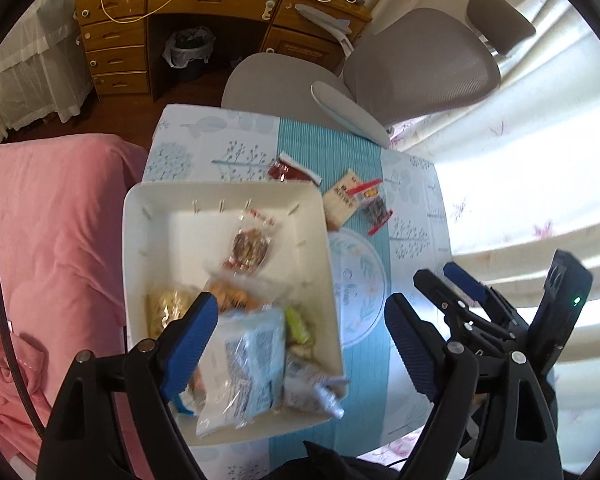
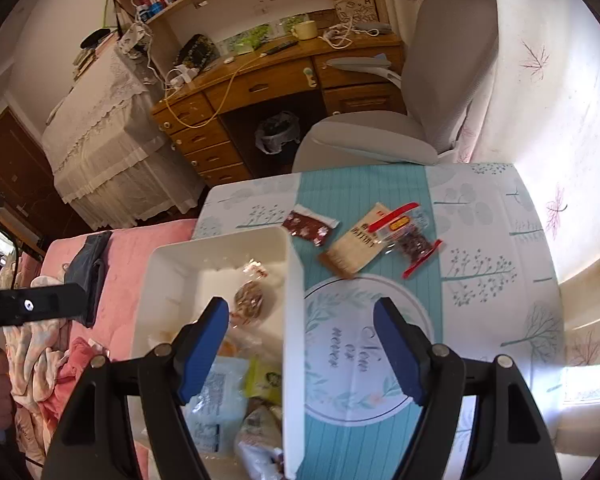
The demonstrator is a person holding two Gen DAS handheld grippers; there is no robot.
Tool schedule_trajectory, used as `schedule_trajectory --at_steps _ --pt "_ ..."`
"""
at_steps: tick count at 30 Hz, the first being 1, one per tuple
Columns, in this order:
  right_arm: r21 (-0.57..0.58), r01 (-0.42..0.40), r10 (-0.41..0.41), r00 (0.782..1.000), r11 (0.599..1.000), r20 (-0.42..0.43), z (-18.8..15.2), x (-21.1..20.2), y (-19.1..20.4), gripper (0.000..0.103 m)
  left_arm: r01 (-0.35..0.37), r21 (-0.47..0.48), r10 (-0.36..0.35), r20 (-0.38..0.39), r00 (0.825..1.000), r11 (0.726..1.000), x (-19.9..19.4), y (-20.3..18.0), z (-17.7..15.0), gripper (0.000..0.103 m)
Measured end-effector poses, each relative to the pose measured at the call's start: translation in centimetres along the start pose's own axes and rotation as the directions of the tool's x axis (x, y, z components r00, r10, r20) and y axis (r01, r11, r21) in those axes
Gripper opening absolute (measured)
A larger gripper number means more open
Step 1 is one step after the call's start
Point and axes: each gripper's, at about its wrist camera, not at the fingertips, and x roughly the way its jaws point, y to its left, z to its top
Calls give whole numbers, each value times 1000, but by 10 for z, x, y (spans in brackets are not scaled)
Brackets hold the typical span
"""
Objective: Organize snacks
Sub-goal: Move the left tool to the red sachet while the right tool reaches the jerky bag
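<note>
**Three packets still out, both claws empty**

Near: left gripper point(image 1: 300, 344) stands wide, nothing between its pads, hanging over the near end of the white bin point(image 1: 332, 240). Right gripper point(image 2: 300, 350) also spread, nothing held, straddling the bin's right wall point(image 2: 294, 320) from above. In the left view it shows at the near right point(image 1: 452, 284), over the tablecloth point(image 1: 364, 380).

Bin, left half of table: a pale blue pack point(image 1: 248, 364) nearest, then a yellow-green sachet point(image 1: 298, 322), gold and orange bags, and a clear bag of brown bits point(image 1: 250, 246) farthest in. Bin sits by the pink bedding point(image 1: 60, 220).

Far, on the teal strip beyond the bin: dark red packet point(image 2: 310, 226) just off the bin's far right corner; cream packet point(image 2: 358, 246) to its right; clear bag with red ends point(image 2: 414, 240) overlapping the cream one.

Judgement: a drop into the bin looks finished; collecting is the step in hand, roughly two-thirds done. Next move calls for a reach far and right, jaws kept wide, coming down on a single packet. The overlapping pair risks a double pick.
</note>
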Motion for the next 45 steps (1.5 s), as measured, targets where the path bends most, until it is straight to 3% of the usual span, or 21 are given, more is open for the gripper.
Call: schedule_trajectory --at_steps 9,15,23,28,38,45 --pt "32 52 -50 997 998 -56 33 38 -44 75 -32 -19 32 -2 999 999 29 -14 62 87" --pt "61 88 -81 991 994 -104 40 79 -71 75 -60 -33 58 -64 996 998 75 -18 101 87" --pt "53 129 -121 983 990 -139 37 133 -102 75 -91 -145 68 -156 985 985 149 -14 146 87" --pt "23 132 -128 983 991 -128 34 153 -114 75 -108 -198 65 -211 975 974 186 -16 158 87" --pt "-43 147 -151 980 988 -126 28 182 -125 75 -162 -338 57 -301 952 927 246 -9 159 87" --pt "-87 135 -144 985 987 -98 26 188 -121 75 -214 -341 94 -336 937 915 274 -11 162 80"
